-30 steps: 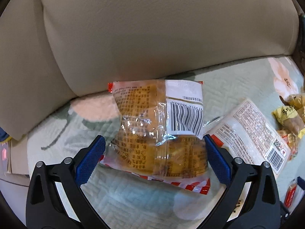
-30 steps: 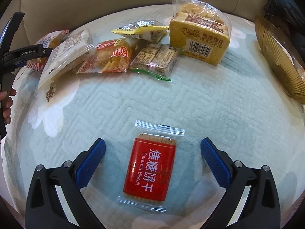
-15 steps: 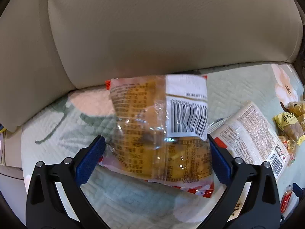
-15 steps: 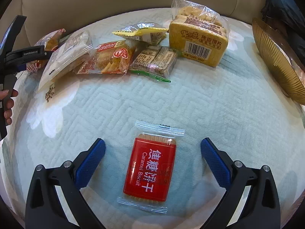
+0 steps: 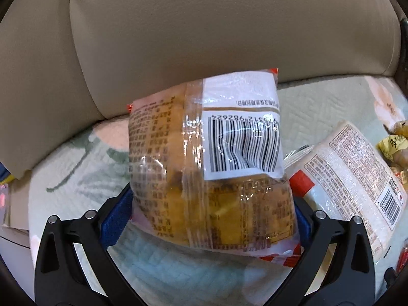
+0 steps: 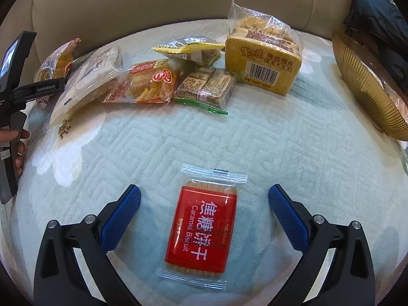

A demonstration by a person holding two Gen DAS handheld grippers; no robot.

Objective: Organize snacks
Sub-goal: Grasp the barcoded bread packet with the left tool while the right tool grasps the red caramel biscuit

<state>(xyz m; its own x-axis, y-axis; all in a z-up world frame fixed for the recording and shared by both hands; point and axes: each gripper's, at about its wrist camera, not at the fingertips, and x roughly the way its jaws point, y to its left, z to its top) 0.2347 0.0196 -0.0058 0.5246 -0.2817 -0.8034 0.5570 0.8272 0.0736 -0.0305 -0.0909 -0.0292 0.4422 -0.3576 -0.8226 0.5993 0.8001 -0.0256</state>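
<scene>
An orange snack packet point(image 5: 204, 165) with a white barcode label sits between the blue pads of my left gripper point(image 5: 211, 211), tilted up off the pale green quilted cover point(image 5: 76, 173); the gripper is shut on its lower part. In the right wrist view the same packet point(image 6: 54, 61) shows at far left, held beside a white packet point(image 6: 86, 79). My right gripper point(image 6: 204, 204) stands open over a red caramel biscuit packet point(image 6: 202, 229) lying flat between its fingers, which do not touch it.
A row of snacks lies toward the sofa back: an orange-red packet point(image 6: 148, 81), a yellow packet point(image 6: 193, 51), two wrapped bars point(image 6: 206, 86), a big yellow toast pack point(image 6: 265, 63). A gold plate point(image 6: 367, 89) and dark bag point(image 6: 377, 20) sit at right. A hand point(image 6: 17, 148) holds the left gripper.
The left gripper has closed in on the orange packet and lifted it; the packet now stands taller and nearer the camera. The right gripper and the biscuit packet have stayed put.
</scene>
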